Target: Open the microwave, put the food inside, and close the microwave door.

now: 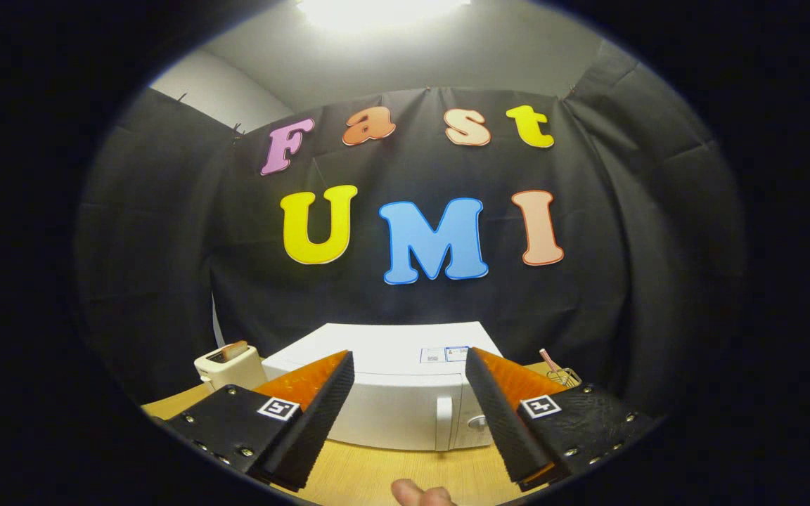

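White microwave (405, 393) at back of wooden bench (391, 474), door closed, handle facing forward. Hand-held gripper (410, 383) spread wide, holding nothing, just ahead of door. Fits food either already inside or still outside.

There is 1 microwave (391, 393), 1 toaster (228, 367), 1 table (377, 474), and 1 gripper (410, 365) with 2 fingers (320, 414) spread apart.

wall: black cloth (588, 295) | table: light wood (405, 471) | ceiling light (377, 10) on
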